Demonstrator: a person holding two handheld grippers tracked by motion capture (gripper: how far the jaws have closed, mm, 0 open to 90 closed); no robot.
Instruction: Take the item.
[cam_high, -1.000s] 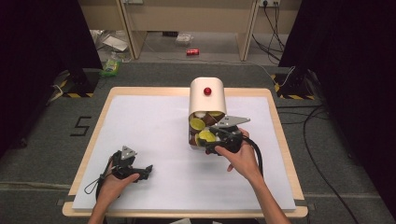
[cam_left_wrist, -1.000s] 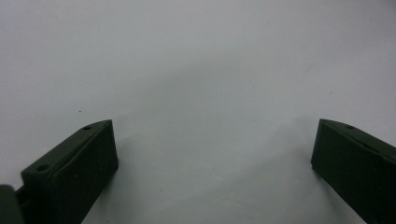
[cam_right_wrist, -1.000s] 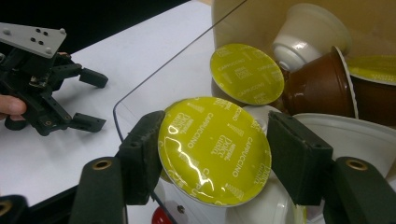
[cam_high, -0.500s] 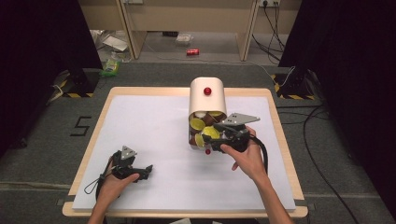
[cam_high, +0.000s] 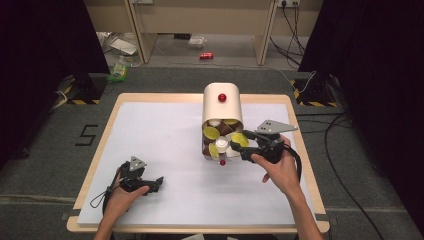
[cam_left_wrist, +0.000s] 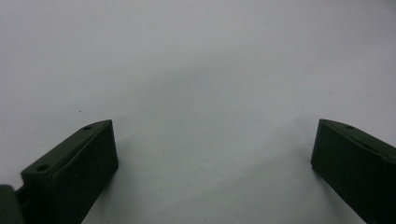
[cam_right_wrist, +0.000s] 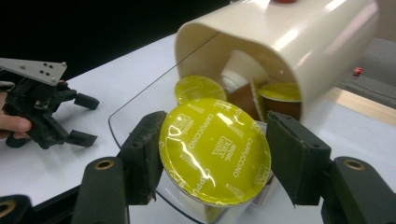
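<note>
Capsule in right tongs, lid reading "CAPPUCCINO" (yellow foil)

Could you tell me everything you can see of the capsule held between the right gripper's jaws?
The coffee capsule is a round pod with a glossy yellow-green foil lid printed "Cappuccino" and "Nescafé Dolce Gusto". The lid faces the right gripper view's camera, tilted slightly; the body behind it is hidden. The right gripper clamps its rim on both sides, jaws pressed against it. It sits at the mouth of the cream capsule dispenser, above its clear tray, where more capsules lie.
</note>
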